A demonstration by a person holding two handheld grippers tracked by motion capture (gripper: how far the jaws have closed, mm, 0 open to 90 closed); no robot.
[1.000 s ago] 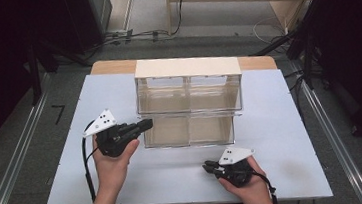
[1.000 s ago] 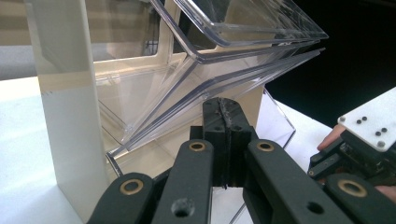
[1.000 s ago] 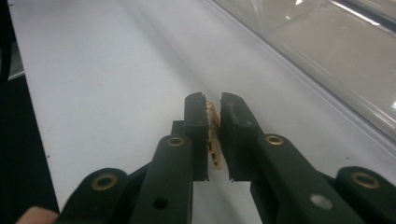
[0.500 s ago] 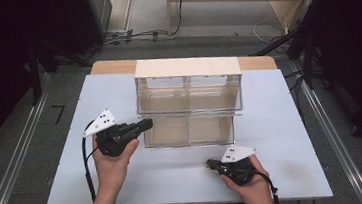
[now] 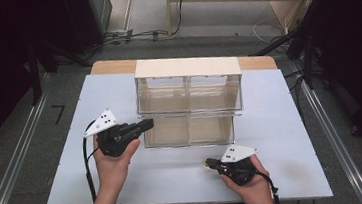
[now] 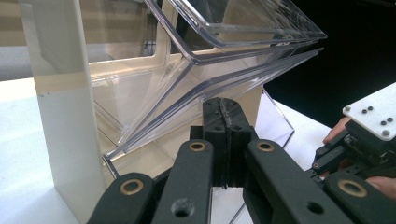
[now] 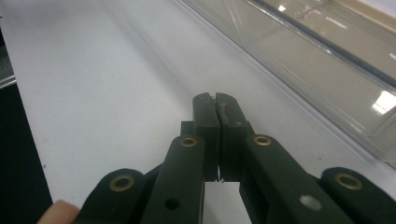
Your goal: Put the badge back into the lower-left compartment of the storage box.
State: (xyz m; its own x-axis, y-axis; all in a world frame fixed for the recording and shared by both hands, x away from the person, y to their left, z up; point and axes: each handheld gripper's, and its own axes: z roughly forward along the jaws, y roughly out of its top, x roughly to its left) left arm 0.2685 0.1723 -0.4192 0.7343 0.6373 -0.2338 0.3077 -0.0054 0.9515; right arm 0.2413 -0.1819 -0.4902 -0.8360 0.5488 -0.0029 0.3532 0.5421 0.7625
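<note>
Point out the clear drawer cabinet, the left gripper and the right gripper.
clear drawer cabinet [image 5: 189, 108], high view, front of the upper drawers.
left gripper [image 5: 147, 124], high view, tip of its closed jaws.
right gripper [image 5: 208, 163], high view, tip of its closed jaws.

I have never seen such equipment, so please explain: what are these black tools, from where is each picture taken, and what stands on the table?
No robot is here. A person holds a hand tool with two black jaws in each hand: the left gripper and the right gripper.

The high view comes from a fixed camera above the person, looking down on the white table. The two other pictures come from small cameras that ride on the grippers and look along their jaws.

On the table stands a clear plastic drawer unit with a pale top. It has drawers in two rows, and they look empty.

The left gripper is close to the unit's left front corner, near the lower drawers. The right gripper is low over the bare table in front of the unit. Both have their jaws pressed together, and neither holds anything.
</note>
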